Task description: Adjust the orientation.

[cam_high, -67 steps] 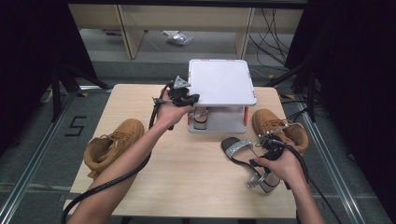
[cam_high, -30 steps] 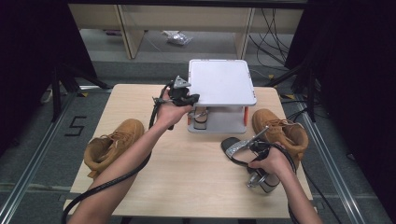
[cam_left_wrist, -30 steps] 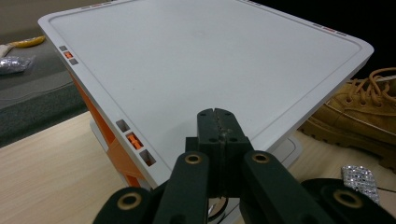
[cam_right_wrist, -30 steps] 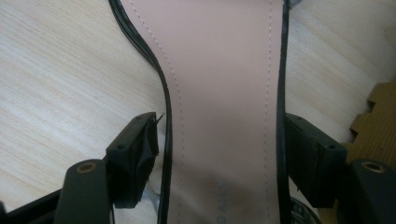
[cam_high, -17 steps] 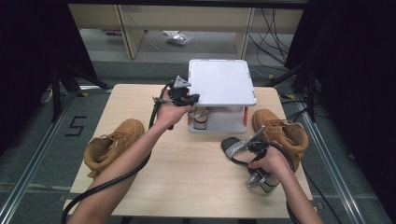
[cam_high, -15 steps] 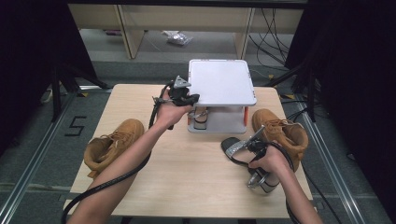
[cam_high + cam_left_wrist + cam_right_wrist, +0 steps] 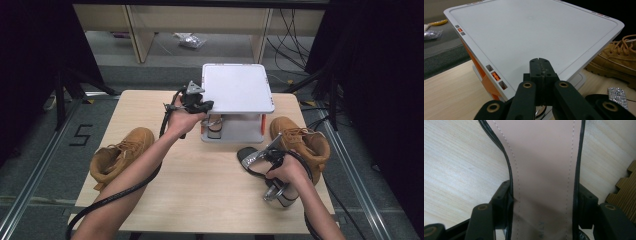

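A black sandal [image 7: 249,158] with a pink insole [image 7: 541,152] and a glittery strap lies on the wooden table [image 7: 200,190], front right of the white rack [image 7: 237,87]. My right gripper [image 7: 267,156] has just been closing on it. In the right gripper view its jaws [image 7: 544,195] press on both edges of the sole. My left gripper [image 7: 204,105] is shut on nothing. It hovers at the left edge of the rack's top tray, and its tips [image 7: 540,66] are over the tray's rim [image 7: 499,77].
One tan boot [image 7: 120,155] lies at the table's left. Another tan boot [image 7: 300,140] stands right behind my right hand. Something small sits on the rack's lower tier [image 7: 215,126]. Shelving and cables lie beyond the far edge.
Since the earliest frame my right hand has shifted left, from beside the right boot onto the sandal, and has stayed there. The left arm has not moved.
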A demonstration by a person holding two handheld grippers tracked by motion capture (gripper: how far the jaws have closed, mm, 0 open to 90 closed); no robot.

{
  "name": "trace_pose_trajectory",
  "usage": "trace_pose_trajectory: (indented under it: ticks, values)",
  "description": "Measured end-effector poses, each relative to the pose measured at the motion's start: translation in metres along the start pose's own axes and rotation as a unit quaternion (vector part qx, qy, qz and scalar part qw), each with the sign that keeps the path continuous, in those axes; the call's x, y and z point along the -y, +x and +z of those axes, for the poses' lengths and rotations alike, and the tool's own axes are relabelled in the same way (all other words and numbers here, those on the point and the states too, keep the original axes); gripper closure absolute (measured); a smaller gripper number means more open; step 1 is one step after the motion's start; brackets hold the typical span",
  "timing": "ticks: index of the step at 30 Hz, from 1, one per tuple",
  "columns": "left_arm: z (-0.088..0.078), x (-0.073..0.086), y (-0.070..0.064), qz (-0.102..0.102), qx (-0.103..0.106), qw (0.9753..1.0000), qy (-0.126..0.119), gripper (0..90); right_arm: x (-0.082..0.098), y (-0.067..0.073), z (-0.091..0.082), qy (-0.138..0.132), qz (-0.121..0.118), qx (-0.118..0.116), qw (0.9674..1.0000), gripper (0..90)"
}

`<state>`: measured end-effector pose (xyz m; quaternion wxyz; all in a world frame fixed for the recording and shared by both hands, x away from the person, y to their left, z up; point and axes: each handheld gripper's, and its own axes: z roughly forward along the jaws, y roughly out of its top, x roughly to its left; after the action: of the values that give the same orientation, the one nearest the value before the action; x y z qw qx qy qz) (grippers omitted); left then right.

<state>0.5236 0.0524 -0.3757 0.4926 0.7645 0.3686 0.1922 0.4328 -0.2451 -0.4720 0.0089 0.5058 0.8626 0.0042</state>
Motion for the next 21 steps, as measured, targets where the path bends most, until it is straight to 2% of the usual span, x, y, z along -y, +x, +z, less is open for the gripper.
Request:
trace_pose_trajectory:
  ticks: [1, 2, 4, 5, 6, 8, 10, 12, 13, 16, 19, 20, 21]
  values:
    - [0.0000, 0.0000, 0.0001, 0.000, 0.000, 1.0000, 0.000, 89.9, -0.0006, 0.0017, -0.0004, 0.005, 0.004, 0.002, 1.0000, 42.0]
    - [-0.0001, 0.0000, 0.0001, 0.000, 0.000, 1.0000, 0.000, 89.8, -0.0011, 0.0004, -0.0003, 0.005, -0.005, 0.000, 1.0000, 41.6]
    - [0.0000, 0.0000, 0.0000, 0.000, 0.000, 1.0000, 0.000, 89.8, -0.0015, 0.0022, -0.0012, 0.005, 0.006, -0.004, 1.0000, 39.6]
    - [0.0000, 0.0000, 0.0000, 0.000, 0.000, 1.0000, 0.000, 89.8, -0.0020, 0.0013, -0.0001, -0.003, 0.001, -0.004, 1.0000, 38.7]
    - [-0.0007, -0.0004, 0.0005, 0.006, -0.002, 1.0000, 0.005, 89.8, -0.0023, 0.0011, 0.0013, -0.006, -0.001, -0.005, 1.0000, 39.0]
    - [0.0000, -0.0001, 0.0000, -0.001, -0.001, 1.0000, 0.000, 89.9, -0.0028, -0.0009, 0.0025, -0.003, -0.007, -0.006, 1.0000, 42.2]
    - [0.0000, -0.0001, 0.0001, 0.000, 0.000, 1.0000, 0.000, 89.8, -0.0024, 0.0003, 0.0013, 0.000, 0.009, -0.004, 1.0000, 42.9]
    - [0.0000, -0.0003, -0.0001, -0.001, -0.001, 1.0000, 0.001, 89.8, -0.0016, -0.0002, 0.0016, -0.010, 0.022, -0.001, 0.9997, 43.6]
    - [0.0000, -0.0005, 0.0002, 0.000, 0.000, 1.0000, 0.002, 89.9, -0.0017, 0.0017, 0.0002, -0.004, 0.039, -0.013, 0.9992, 43.7]
    - [0.0002, 0.0000, 0.0003, 0.000, 0.001, 1.0000, 0.000, 89.8, -0.0013, 0.0041, -0.0018, -0.010, 0.074, -0.023, 0.9970, 43.8]
    - [-0.0004, -0.0006, 0.0009, 0.008, 0.000, 1.0000, 0.006, 89.8, 0.0011, 0.0066, -0.0051, -0.022, 0.082, -0.025, 0.9961, 43.8]
    - [0.0010, -0.0007, 0.0008, 0.003, 0.003, 1.0000, 0.001, 89.8, 0.0023, 0.0069, -0.0056, -0.031, 0.090, -0.026, 0.9951, 43.9]
    - [0.0006, -0.0009, 0.0012, 0.008, 0.002, 1.0000, 0.005, 89.9, 0.0033, 0.0070, -0.0065, -0.037, 0.097, -0.030, 0.9942, 43.9]
